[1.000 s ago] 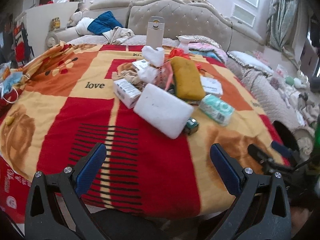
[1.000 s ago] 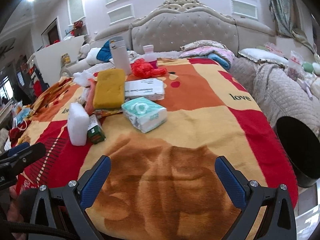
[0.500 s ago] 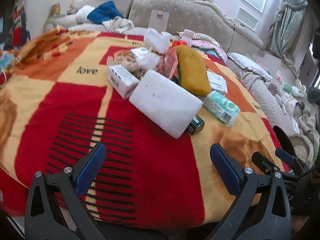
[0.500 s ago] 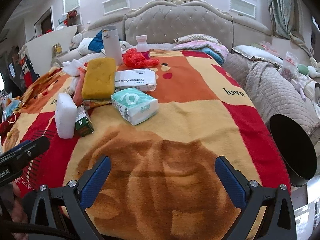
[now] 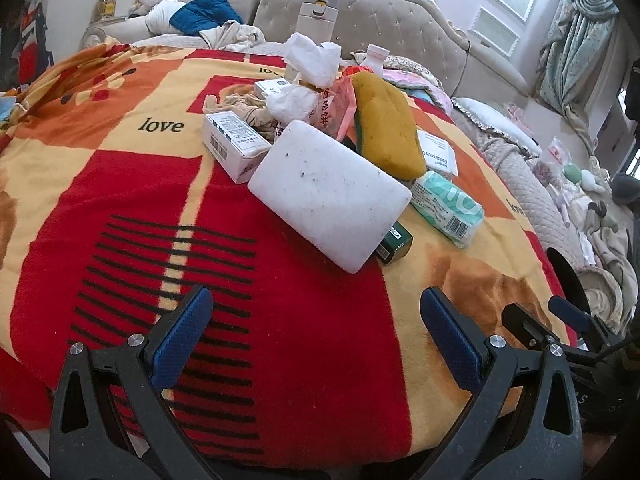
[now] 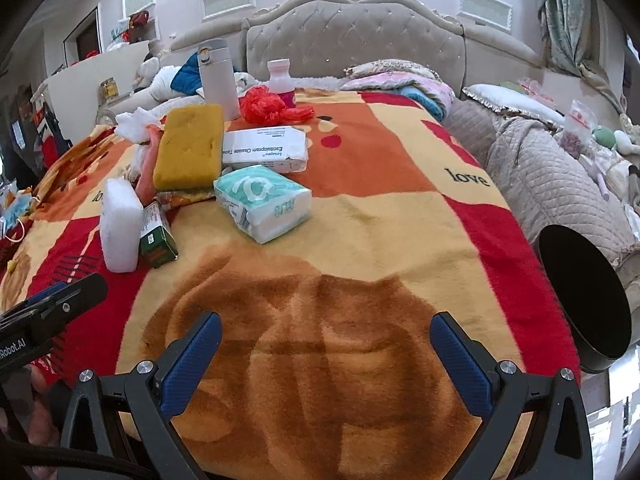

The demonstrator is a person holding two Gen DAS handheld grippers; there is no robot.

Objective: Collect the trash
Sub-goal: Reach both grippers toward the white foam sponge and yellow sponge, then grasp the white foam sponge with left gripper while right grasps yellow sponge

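Observation:
A heap of trash lies on a red and yellow blanket [image 5: 120, 216]. It holds a white foam block [image 5: 328, 196], a yellow sponge [image 5: 386, 124], a teal tissue pack [image 5: 448, 208], a small green box [image 5: 394, 242], white medicine boxes [image 5: 234, 146] and crumpled tissue [image 5: 310, 60]. My left gripper [image 5: 314, 334] is open and empty, just short of the foam block. My right gripper [image 6: 326, 354] is open and empty over the blanket, short of the tissue pack [image 6: 262, 200]. The foam block [image 6: 120, 224], the sponge [image 6: 190, 146] and a red bag [image 6: 270, 106] also show in the right wrist view.
A black bin [image 6: 580, 296] stands at the bed's right edge. A white flask [image 6: 218, 78] and a small bottle [image 6: 280, 78] stand behind the heap. A padded headboard [image 6: 356, 40] and pillows are at the back. The left gripper's tip [image 6: 60, 304] shows at the left of the right wrist view.
Both grippers have moved forward toward the heap, which now looks larger and closer. Both have stayed open and empty.

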